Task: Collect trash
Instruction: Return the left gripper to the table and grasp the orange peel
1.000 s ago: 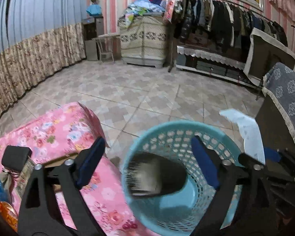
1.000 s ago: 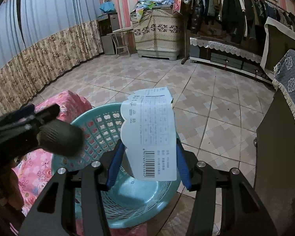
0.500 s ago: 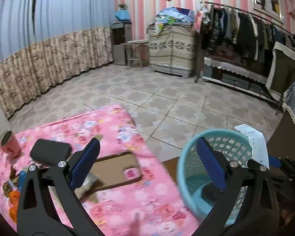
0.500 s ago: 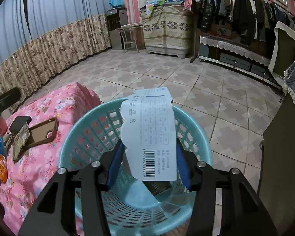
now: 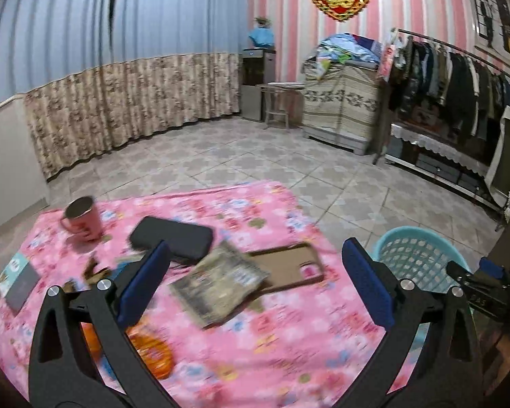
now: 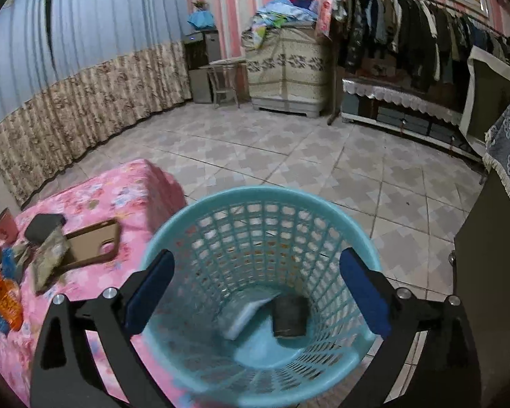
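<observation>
Right gripper (image 6: 256,292) jaws just opened, empty, over basket (image 6: 200,210); paper (image 6: 243,318) inside. Left gripper (image 5: 255,282) released over bench (image 5: 255,357).

Turquoise lattice basket (image 6: 261,204); pink floral tablecloth (image 5: 255,357) (blurred); pink mug (image 5: 83,219).

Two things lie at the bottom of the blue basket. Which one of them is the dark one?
The dark object, toward the right of the basket floor. The other, the white paper at its left, is pale and flat.

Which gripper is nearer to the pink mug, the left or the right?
Left. The left gripper hangs open over the pink table, with the pink mug ahead; the right gripper is over the blue basket.
</observation>
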The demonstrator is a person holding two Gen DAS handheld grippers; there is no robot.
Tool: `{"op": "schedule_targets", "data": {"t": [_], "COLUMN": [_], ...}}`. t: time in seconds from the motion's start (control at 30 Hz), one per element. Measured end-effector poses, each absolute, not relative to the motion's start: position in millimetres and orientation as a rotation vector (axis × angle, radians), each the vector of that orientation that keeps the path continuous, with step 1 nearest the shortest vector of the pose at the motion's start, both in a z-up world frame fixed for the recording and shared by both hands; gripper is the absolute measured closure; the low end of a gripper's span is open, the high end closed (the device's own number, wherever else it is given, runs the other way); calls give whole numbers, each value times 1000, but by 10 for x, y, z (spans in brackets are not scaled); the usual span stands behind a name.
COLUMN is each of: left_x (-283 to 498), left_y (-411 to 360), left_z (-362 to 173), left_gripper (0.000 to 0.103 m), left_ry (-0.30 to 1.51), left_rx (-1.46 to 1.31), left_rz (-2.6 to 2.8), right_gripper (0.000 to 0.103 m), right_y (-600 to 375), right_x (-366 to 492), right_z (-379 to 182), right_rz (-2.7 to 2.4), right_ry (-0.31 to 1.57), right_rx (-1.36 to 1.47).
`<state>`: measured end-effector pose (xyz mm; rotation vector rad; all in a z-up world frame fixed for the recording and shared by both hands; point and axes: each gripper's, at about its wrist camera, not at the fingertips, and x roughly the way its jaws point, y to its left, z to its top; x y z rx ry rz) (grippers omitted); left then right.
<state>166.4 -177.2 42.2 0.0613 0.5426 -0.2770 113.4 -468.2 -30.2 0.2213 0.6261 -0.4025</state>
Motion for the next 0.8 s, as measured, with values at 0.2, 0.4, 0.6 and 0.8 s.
{"op": "schedule_targets", "data": {"t": [0.2, 0.4, 0.6, 0.8], "left_x": [1495, 1484, 1617, 1698], "left_y": [-1120, -423, 82, 338], "left_z": [395, 205, -125, -524], "left_gripper": [6, 5, 6, 6], "left_ry": [551, 561, 620, 684], "left_rx": [59, 84, 51, 19], "left_rz": [-211, -107, -46, -19], "right_gripper": [7, 7, 7, 7], "right_y": [-4085, -3507, -2869, -2422], "right_x": [1004, 1074, 1193, 1477], "right_z": [-148, -35, 19, 10], "right_rz": [-314, -221, -123, -61], "right_ry": [576, 562, 550, 543], "right_rx": [185, 151, 85, 28]}}
